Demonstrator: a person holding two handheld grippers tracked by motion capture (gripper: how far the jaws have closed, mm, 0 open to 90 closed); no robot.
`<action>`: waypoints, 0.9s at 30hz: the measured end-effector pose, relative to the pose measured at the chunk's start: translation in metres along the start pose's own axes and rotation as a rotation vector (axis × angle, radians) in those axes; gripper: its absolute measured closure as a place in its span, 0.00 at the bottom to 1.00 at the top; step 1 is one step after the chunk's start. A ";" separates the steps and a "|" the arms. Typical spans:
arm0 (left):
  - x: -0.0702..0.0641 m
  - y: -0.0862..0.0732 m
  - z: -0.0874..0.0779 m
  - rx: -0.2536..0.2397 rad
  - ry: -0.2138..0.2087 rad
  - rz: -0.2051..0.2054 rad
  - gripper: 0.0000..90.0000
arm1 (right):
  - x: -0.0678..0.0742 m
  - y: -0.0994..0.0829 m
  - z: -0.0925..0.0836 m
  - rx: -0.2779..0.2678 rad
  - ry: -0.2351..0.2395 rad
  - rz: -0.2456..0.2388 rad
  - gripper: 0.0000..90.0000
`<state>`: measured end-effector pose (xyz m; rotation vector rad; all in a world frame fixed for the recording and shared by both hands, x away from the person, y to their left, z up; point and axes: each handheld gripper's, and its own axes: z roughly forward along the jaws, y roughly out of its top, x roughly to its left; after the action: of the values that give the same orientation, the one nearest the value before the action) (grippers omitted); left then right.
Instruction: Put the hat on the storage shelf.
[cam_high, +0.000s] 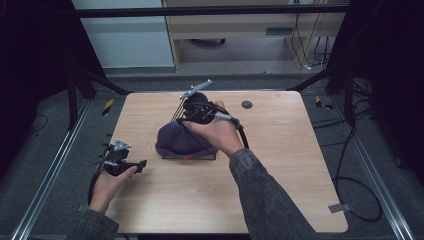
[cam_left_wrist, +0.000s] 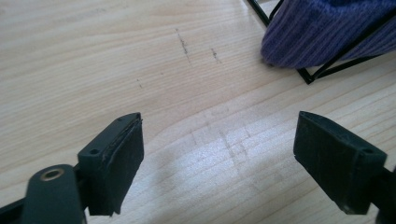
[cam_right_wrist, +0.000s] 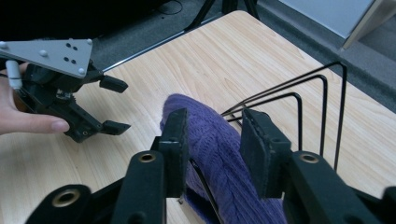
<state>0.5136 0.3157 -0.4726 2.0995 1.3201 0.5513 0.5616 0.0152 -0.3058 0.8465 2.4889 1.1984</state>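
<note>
In the high view, a purple knitted hat (cam_high: 181, 140) sits draped over a black wire rack (cam_high: 190, 156) at the middle of the wooden table (cam_high: 280, 165). The right gripper (cam_high: 192, 117) reaches down onto the hat's far side, while the left gripper (cam_high: 140, 165) hovers near the table's left edge, well apart from the hat.

In the left gripper view, the jaws stand wide apart over bare wood (the hat (cam_left_wrist: 322, 32) lies ahead at upper right).

In the right gripper view, the jaws flank a ridge of the hat (cam_right_wrist: 210, 140) with a narrow gap; whether the pads press it cannot be told. The left gripper (cam_right_wrist: 114, 105) shows parted jaws.
</note>
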 end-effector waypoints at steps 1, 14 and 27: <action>0.000 0.000 0.002 0.006 0.002 -0.006 0.15 | 0.000 -0.001 -0.001 -0.001 -0.003 0.003 0.66; -0.002 -0.004 0.016 0.092 -0.012 -0.016 0.08 | -0.003 -0.010 -0.018 -0.018 -0.020 0.024 0.58; -0.005 -0.010 0.022 0.093 -0.017 -0.006 0.01 | -0.008 -0.020 -0.042 -0.044 -0.045 0.040 0.45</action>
<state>0.5180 0.3084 -0.4957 2.1699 1.3656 0.4765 0.5411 -0.0260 -0.2949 0.9060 2.4117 1.2280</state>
